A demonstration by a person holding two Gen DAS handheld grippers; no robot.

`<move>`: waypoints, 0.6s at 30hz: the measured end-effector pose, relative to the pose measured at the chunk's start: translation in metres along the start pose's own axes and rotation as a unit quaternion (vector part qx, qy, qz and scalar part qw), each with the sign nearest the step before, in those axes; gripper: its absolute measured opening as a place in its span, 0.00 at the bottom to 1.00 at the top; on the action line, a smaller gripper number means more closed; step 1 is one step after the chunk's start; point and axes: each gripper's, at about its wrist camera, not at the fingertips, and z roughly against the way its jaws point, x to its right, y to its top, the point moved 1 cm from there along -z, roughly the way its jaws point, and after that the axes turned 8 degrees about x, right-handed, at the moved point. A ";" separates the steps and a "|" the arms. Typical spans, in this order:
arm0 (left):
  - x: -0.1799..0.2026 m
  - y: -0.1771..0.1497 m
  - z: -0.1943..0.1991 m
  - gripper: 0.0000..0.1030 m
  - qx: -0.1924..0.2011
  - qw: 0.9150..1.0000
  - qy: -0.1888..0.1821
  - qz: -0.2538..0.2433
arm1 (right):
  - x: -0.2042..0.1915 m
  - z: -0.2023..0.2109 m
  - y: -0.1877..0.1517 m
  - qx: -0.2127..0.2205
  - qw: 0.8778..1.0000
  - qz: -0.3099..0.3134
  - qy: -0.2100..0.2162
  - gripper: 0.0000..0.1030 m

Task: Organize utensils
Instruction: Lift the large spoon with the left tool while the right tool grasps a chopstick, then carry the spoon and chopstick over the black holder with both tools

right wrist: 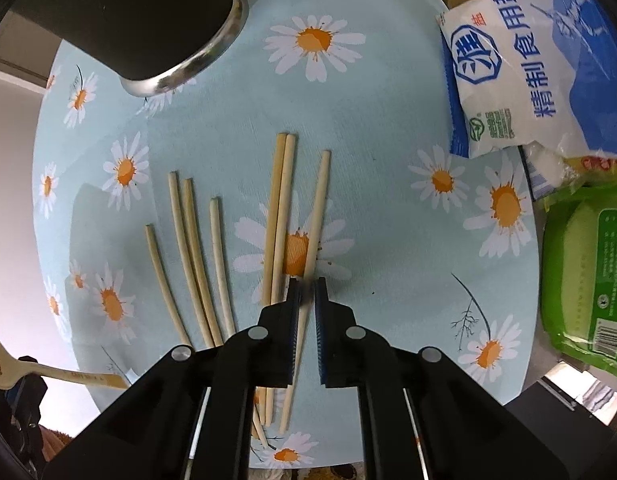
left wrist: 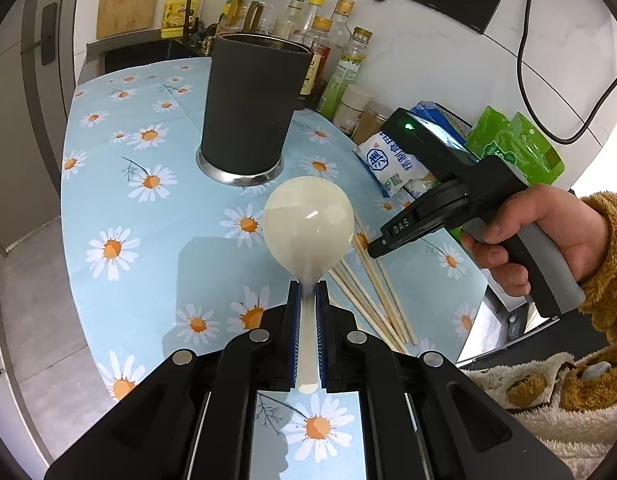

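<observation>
The left tool (left wrist: 307, 292) was clamped on the handle of a cream-white rice spoon (left wrist: 308, 220), its round bowl held out ahead of the pads and above the counter (left wrist: 156, 240), which wore a pale blue cloth printed with daisies. Just beyond the bowl stood a tall dark utensil holder (left wrist: 252, 108) with a bright metal foot, upright on the cloth; its rim showed, but what lay inside could not be told from either view.

The right tool (right wrist: 307, 294), pointing down at the counter, had closed on one wooden chopstick (right wrist: 318, 216), the rightmost of the scattered chopsticks (right wrist: 196, 248) lying flat on the cloth. The others lay loose to its left, two of them touching side by side, the rest fanned apart. A hand (left wrist: 548, 236) in a fuzzy brown sleeve held that tool's grip.

At the counter's far edge stood a row of bottles (left wrist: 308, 20) against the tiled wall. A blue-and-white bag of salt (right wrist: 516, 72) lay near the chopsticks, with a green packet (right wrist: 584, 268) beside it, both sealed as far as could be seen.
</observation>
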 end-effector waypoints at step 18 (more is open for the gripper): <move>0.010 0.022 -0.015 0.06 0.005 0.998 0.050 0.033 | 0.030 0.033 -0.001 0.047 0.994 0.032 0.097 0.05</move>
